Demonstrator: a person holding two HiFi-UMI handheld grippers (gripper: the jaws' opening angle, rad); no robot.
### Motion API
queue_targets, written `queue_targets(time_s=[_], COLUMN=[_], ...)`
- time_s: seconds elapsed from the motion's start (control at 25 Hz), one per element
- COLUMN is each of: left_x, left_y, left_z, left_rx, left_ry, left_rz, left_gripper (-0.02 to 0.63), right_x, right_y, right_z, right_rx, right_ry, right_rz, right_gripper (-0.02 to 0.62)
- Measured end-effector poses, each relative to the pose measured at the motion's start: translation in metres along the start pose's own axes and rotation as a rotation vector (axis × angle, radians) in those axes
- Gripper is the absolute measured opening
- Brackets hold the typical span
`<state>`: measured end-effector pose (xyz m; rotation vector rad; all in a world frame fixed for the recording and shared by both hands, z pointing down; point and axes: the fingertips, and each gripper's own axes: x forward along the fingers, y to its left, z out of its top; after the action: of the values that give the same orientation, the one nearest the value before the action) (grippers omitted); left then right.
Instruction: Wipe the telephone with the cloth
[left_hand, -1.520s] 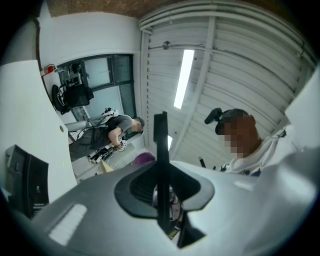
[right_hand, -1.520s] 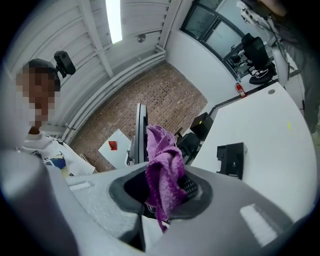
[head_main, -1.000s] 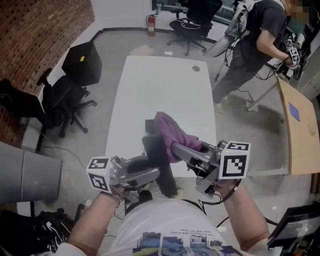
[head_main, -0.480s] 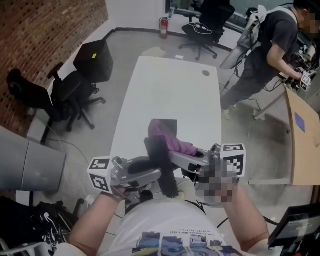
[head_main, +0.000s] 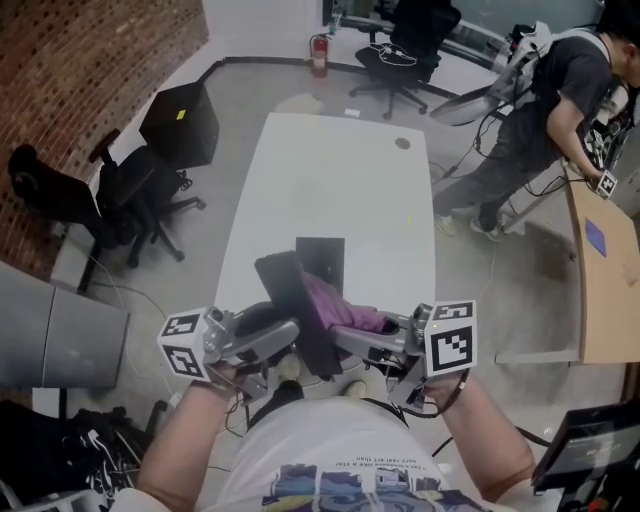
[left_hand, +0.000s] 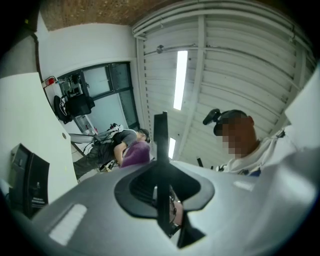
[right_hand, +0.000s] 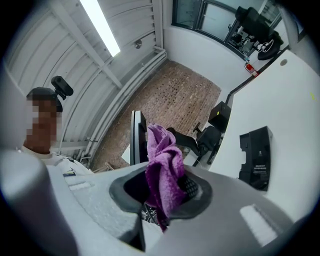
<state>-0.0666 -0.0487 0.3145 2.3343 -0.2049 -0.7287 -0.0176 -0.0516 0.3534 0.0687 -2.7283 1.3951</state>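
Wiping in progress: our left gripper (head_main: 283, 338) has its jaws clamped on the near end of the black telephone (head_main: 290, 305), which is held clear of the white table (head_main: 330, 180). Our right gripper (head_main: 350, 335) has its jaws closed on a purple cloth (head_main: 338, 312) that lies against the telephone's right face. We judge the stroke to be mid-run. Next, the cloth needs to travel back up that face with steady pressure, with the left grip holding firm against the push. Compared with 1 second ago, the cloth has slid from the telephone's far end down toward us. The telephone has swung left, and the black stand (head_main: 322, 255) on the table now shows uncovered.
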Motion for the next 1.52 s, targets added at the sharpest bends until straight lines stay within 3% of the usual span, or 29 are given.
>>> queue_targets(time_s=[0.32,0.64,1.0,1.52], left_x=[-0.004,-0.003,0.003,-0.007], left_y=[0.010,0.015,0.011,0.018], left_z=[0.006,-0.008,-0.026,-0.021], left_rx=[-0.004,-0.042,-0.066,-0.064], left_ry=[-0.012,0.009,0.049,0.021], left_rz=[0.009,0.013,-0.004,0.034], left_gripper=[0.081,0.081,0.081,0.081], right_x=[-0.020,-0.030,-0.016,-0.011], right_y=[-0.018,-0.011,0.006,0.009], right_z=[-0.025,0.025,0.065,0.043], right_rx=[0.014,-0.087,-0.130,-0.082], right_ry=[0.031,-0.060,-0.119,-0.081], right_rz=[-0.085,-0.142,-0.122,-0.077], right_gripper=[0.083,0.083,0.083,0.083])
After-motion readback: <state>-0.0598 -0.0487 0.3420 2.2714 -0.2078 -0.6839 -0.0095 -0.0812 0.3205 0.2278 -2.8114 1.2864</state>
